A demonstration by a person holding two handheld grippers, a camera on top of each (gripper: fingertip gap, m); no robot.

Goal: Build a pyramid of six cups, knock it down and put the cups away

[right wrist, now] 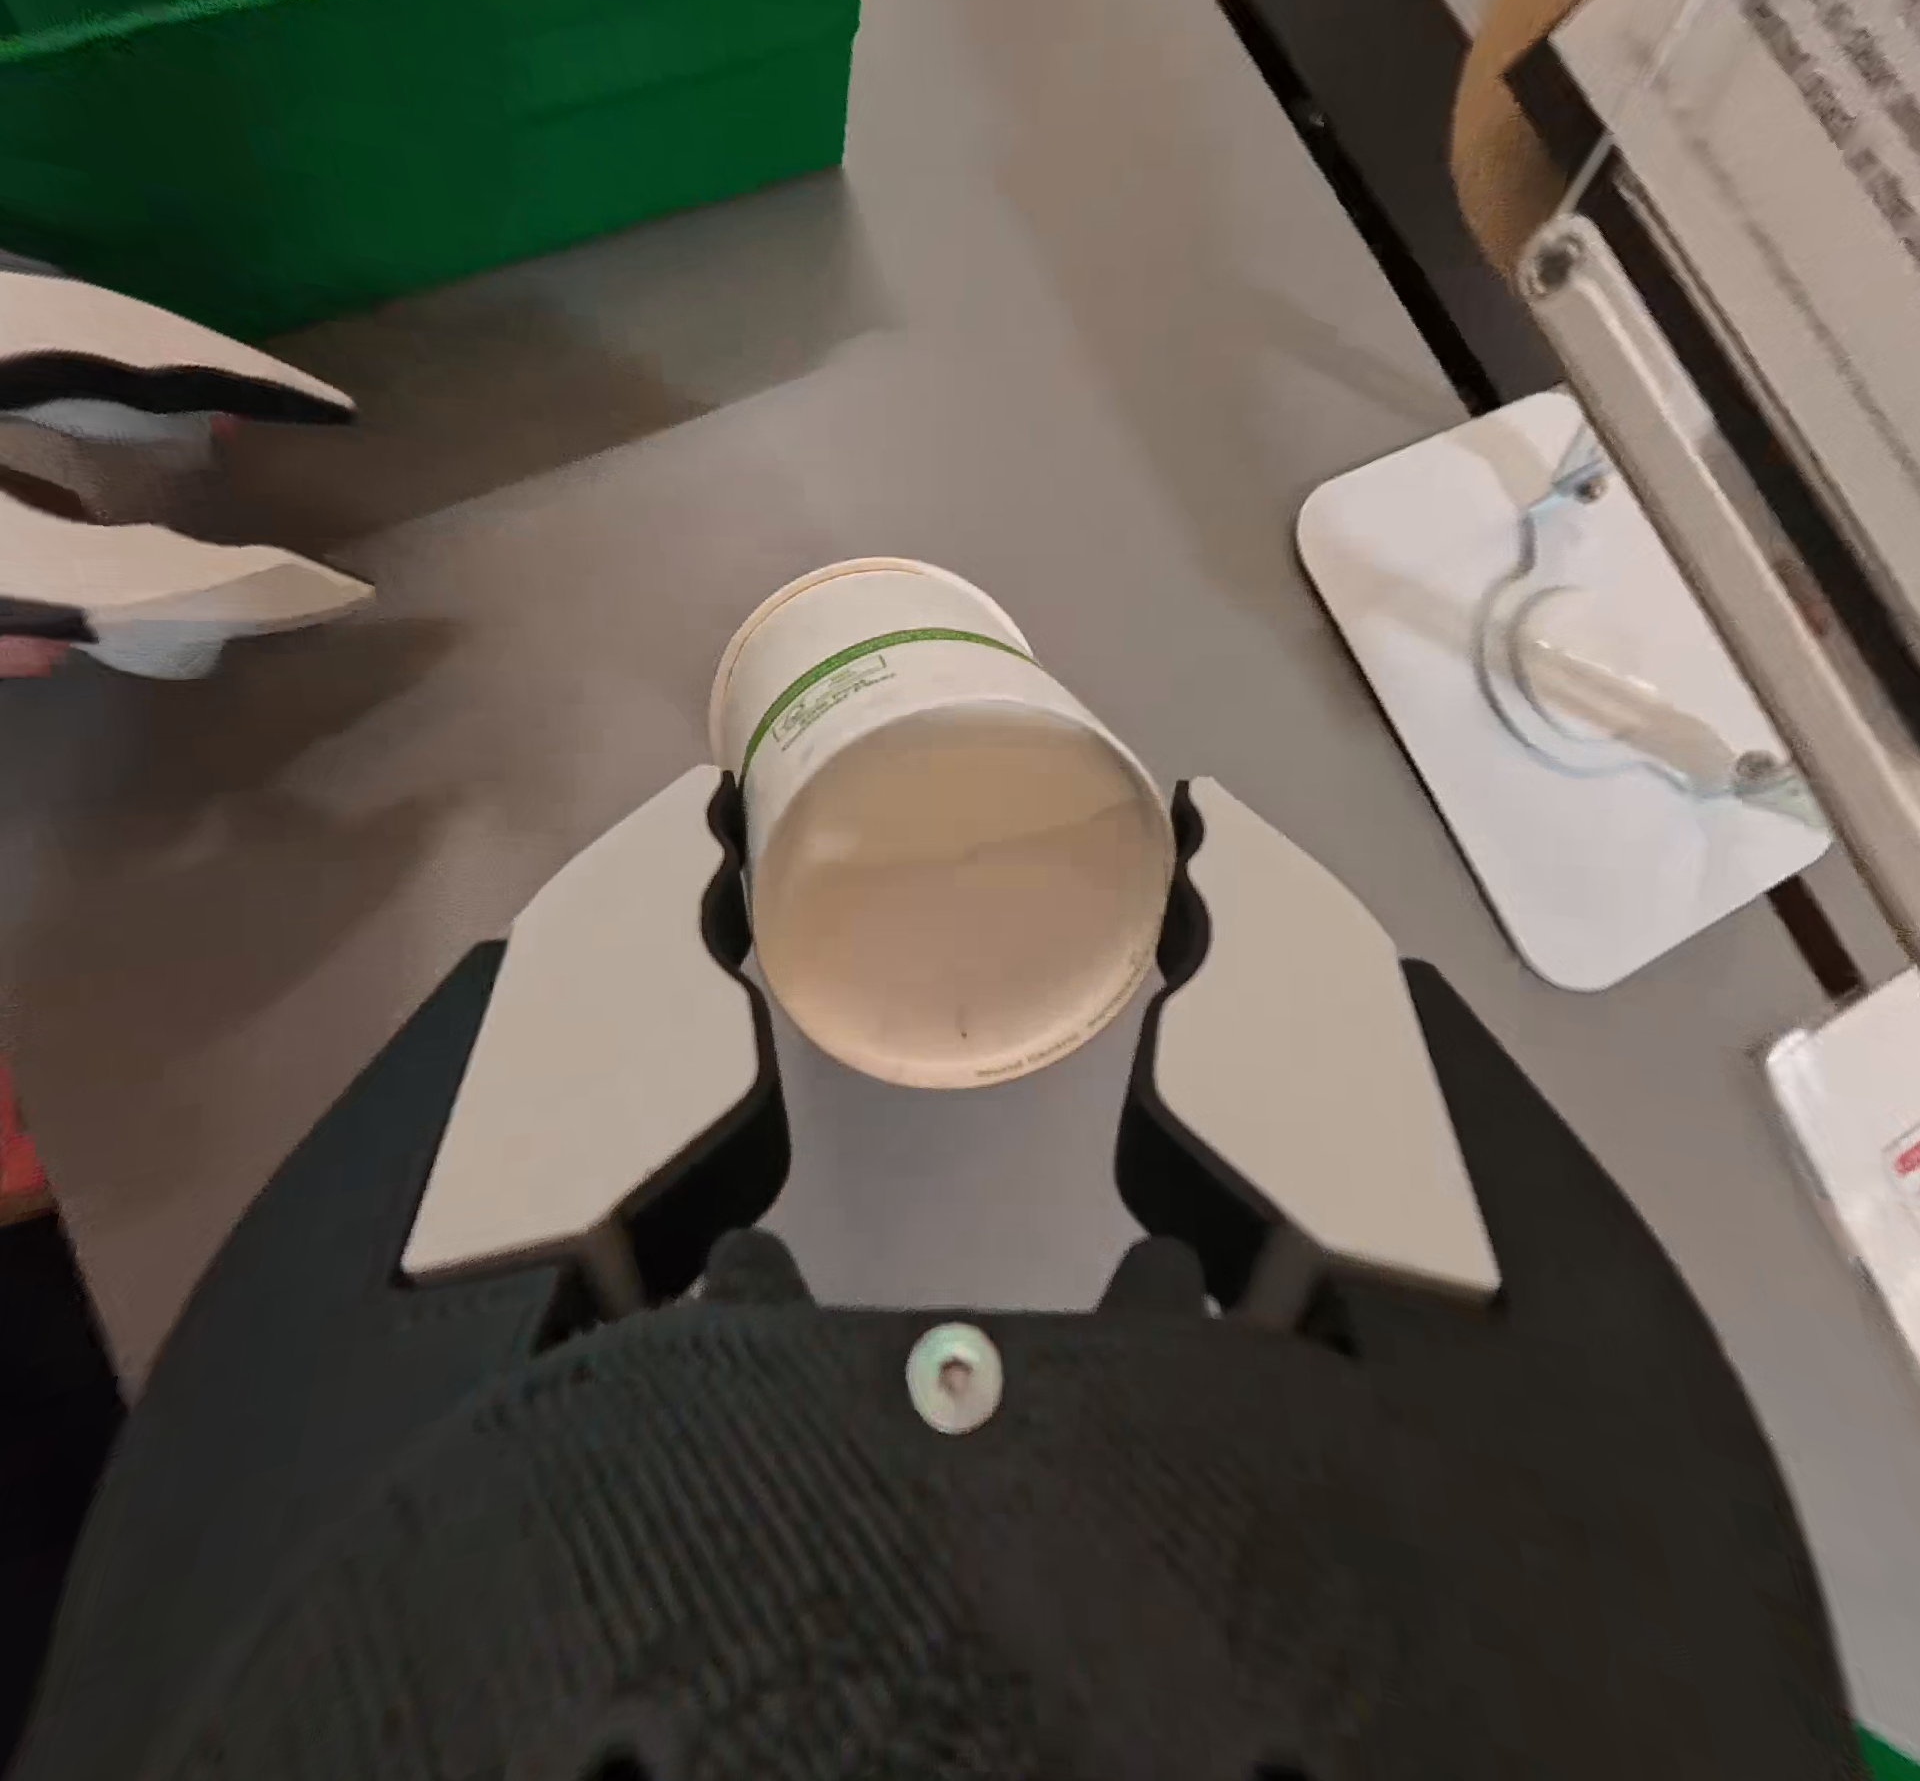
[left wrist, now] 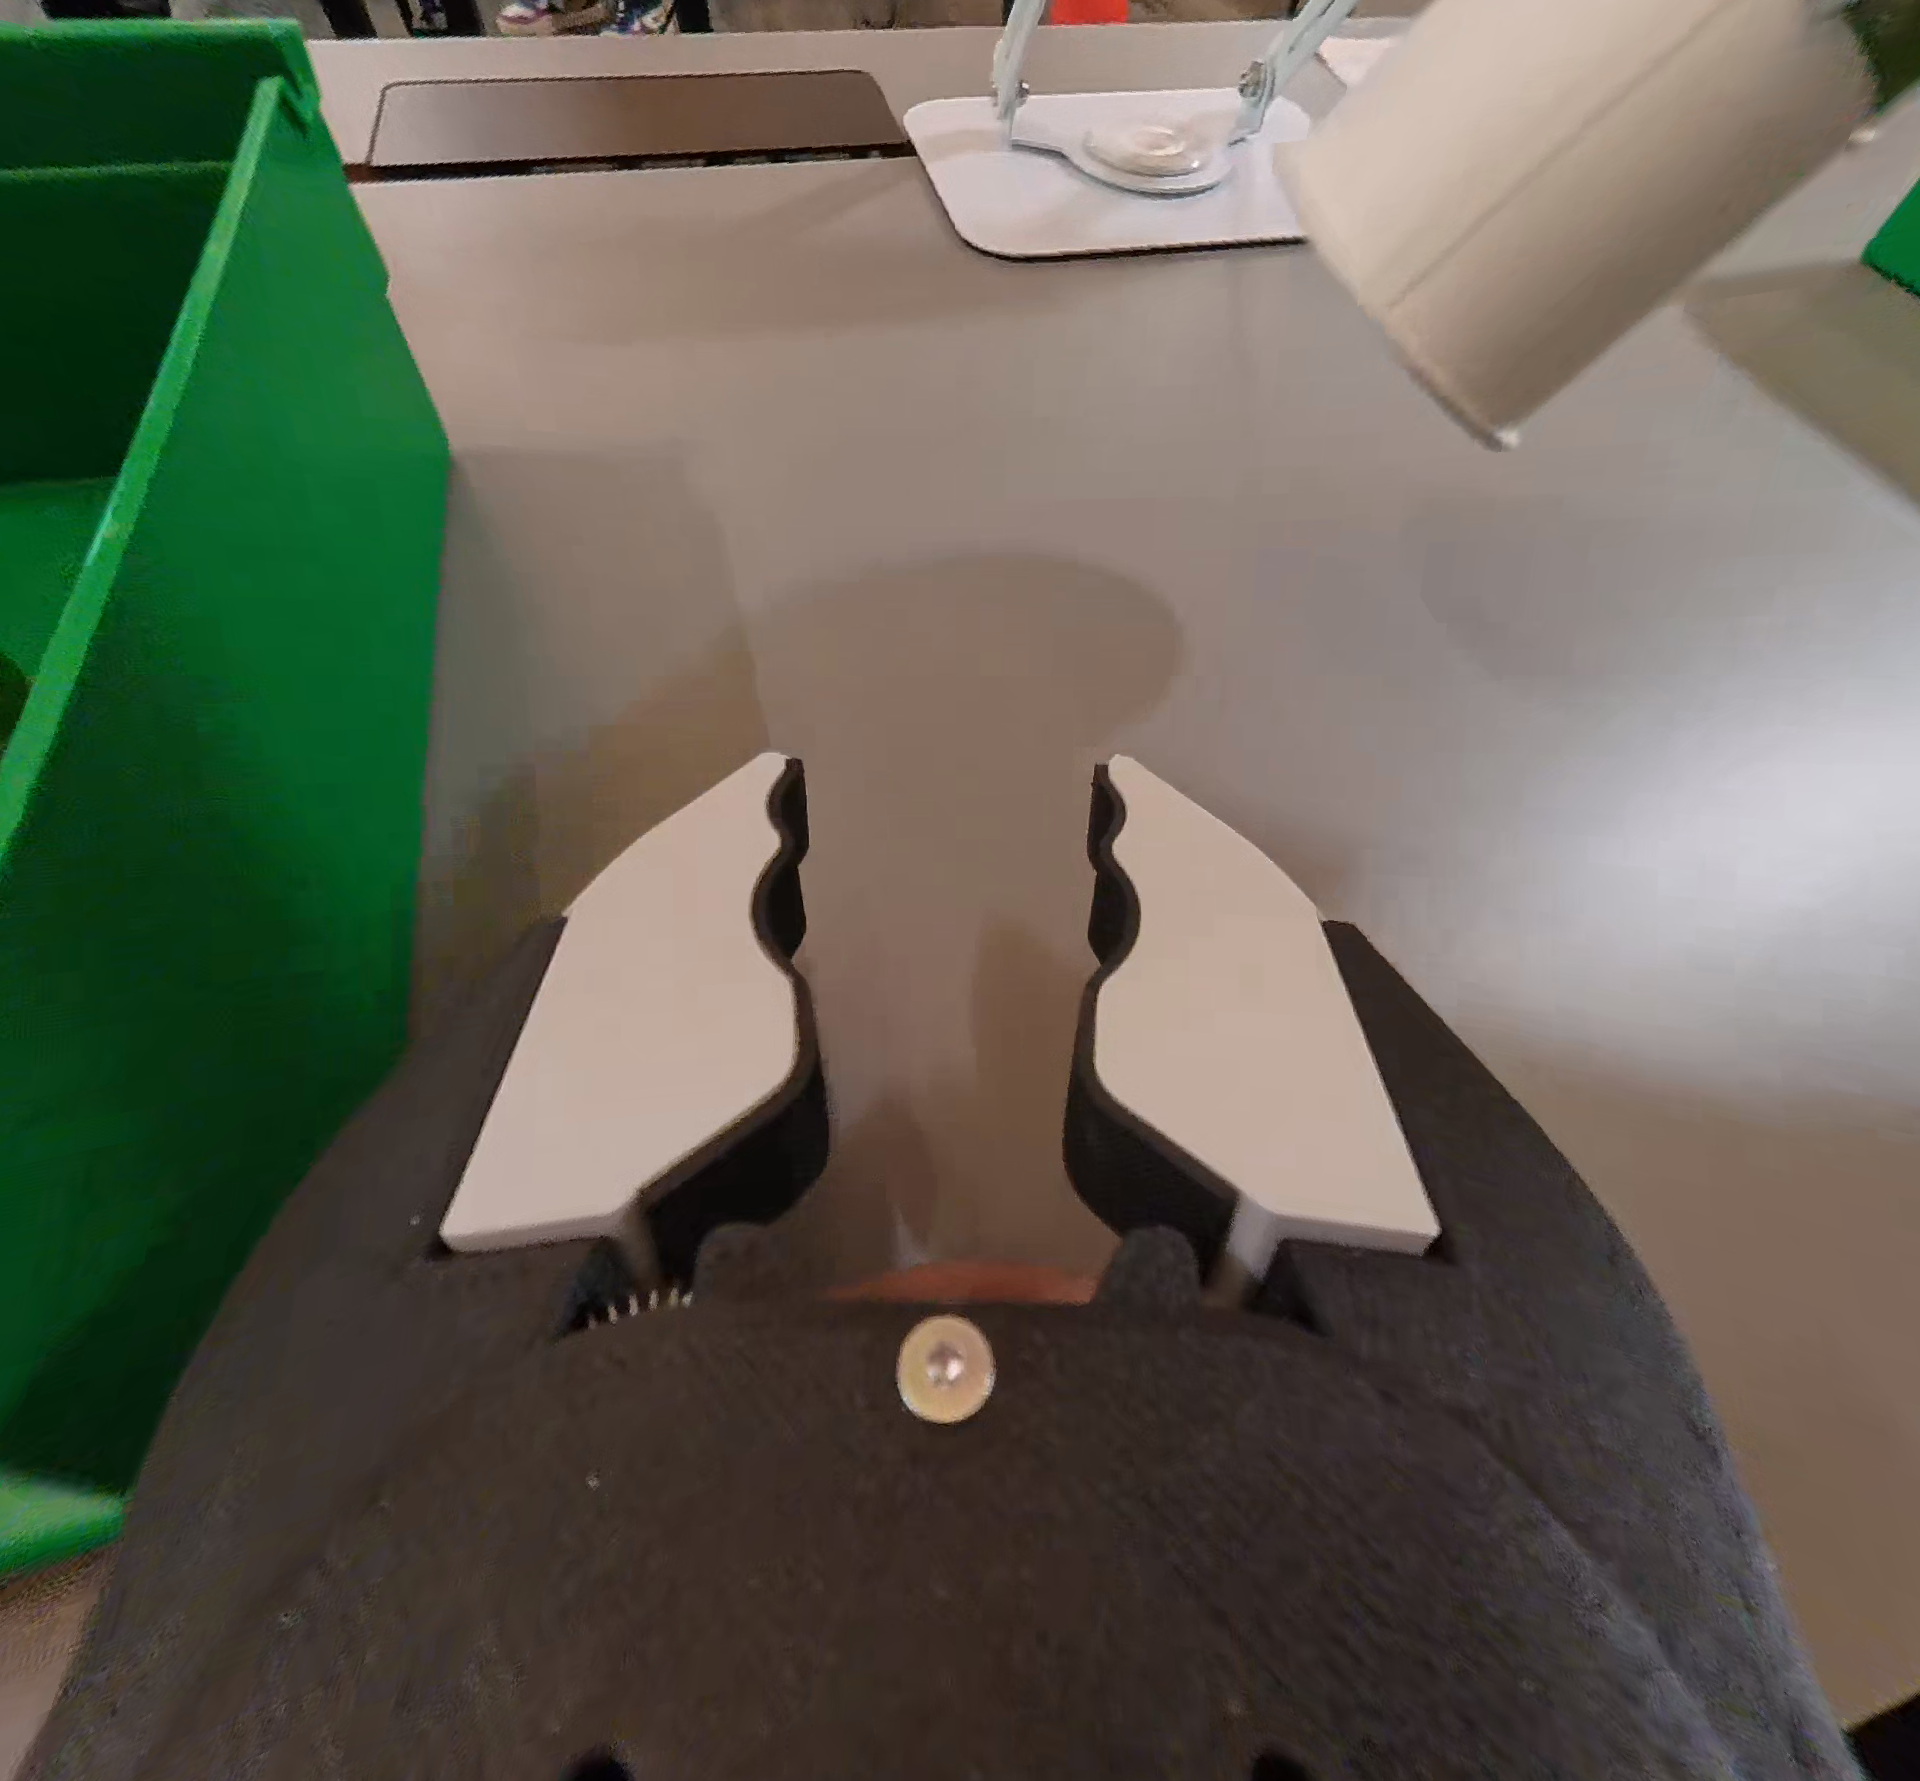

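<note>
Grey tabletop (left wrist: 1039,484) fills both wrist views, with dark railings, people's shoes and an orange cone beyond its far edge.

Farthest left stands a green bin (left wrist: 208,588), its wall just beside the left gripper (left wrist: 948,781) on that claw's left. The left gripper's jaws stand apart with nothing between them, only bare table and its own shadow below. In the right wrist view the same bin (right wrist: 416,100) lies ahead and to the left of the right claw, with a white cylinder standing inside it (only its lower part shows).

Moving rightward, the left gripper's white fingers (right wrist: 208,588) reach in from the left edge of the right wrist view, apart from the cup. The right gripper (right wrist: 951,796) is clamped on a white paper cup (right wrist: 914,796) with a green band; the jaws press its sides near the base. Its long axis runs forward along the fingers, base toward the camera and mouth pointing away. From the left claw the same cup (left wrist: 1558,142) hangs ahead and up to the right, clear of the table.

Farther right, a white stand base (right wrist: 1507,692) with metal arms rests on the table, ahead-right of the right claw; a framed sheet of blurred writing (right wrist: 1766,121) rises beyond it.
</note>
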